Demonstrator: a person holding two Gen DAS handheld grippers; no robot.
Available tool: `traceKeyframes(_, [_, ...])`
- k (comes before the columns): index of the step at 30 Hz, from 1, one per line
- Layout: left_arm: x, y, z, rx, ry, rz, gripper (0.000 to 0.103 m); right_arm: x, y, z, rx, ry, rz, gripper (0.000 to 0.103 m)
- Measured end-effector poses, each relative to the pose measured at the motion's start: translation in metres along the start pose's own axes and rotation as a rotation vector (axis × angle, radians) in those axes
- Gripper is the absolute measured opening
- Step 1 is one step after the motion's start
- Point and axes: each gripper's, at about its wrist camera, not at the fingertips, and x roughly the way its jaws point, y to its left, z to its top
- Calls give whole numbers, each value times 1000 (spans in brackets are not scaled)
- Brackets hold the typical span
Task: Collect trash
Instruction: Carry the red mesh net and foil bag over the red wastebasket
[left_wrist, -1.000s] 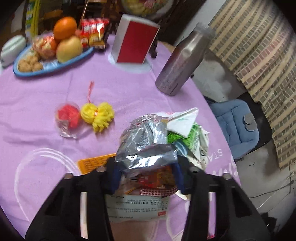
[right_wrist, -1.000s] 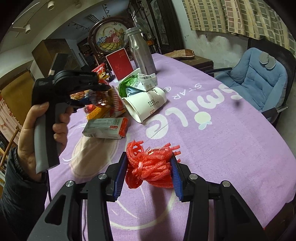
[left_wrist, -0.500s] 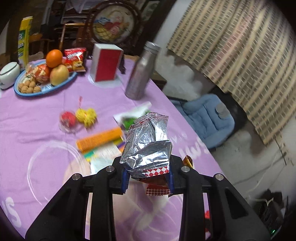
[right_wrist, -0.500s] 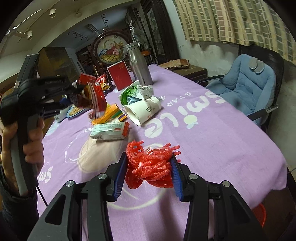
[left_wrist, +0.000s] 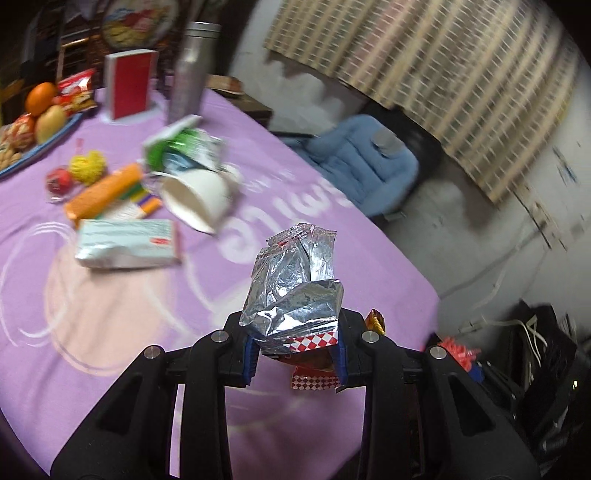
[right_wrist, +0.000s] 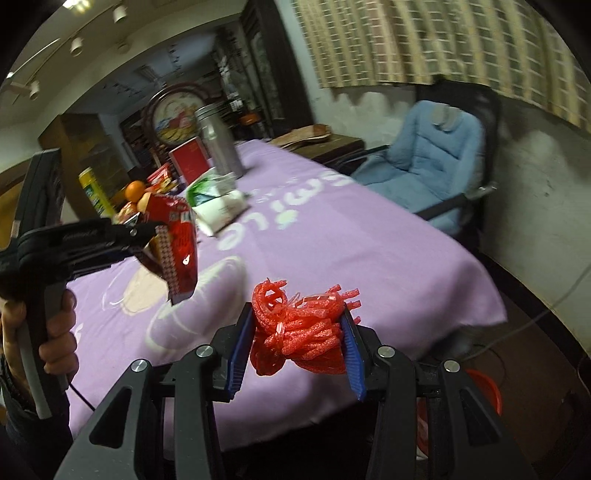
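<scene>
Left gripper (left_wrist: 295, 356) clamped foil snack bag (left_wrist: 295, 288); right gripper (right_wrist: 295, 349) clamped red net (right_wrist: 301, 334). Advice: grips firm, carry past table (right_wrist: 369, 251) edge toward red bin (right_wrist: 484, 391).

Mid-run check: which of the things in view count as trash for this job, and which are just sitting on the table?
Job:
- foil snack bag, held by left gripper
- red foam net, held by right gripper
- paper cup
- green wrapper
- crumpled box
- red bin

Probably just lying about:
- fruit plate
- steel bottle
- red box
</scene>
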Motion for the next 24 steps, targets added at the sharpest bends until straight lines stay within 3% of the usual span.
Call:
traceKeyframes(13, [39, -119, -61, 290, 152, -156, 33, -17, -78, -47, 107, 50, -120, 44])
traceKeyframes(24, [90, -199, -121, 502, 290, -189, 33, -23, -157, -90, 230, 101, -215, 44])
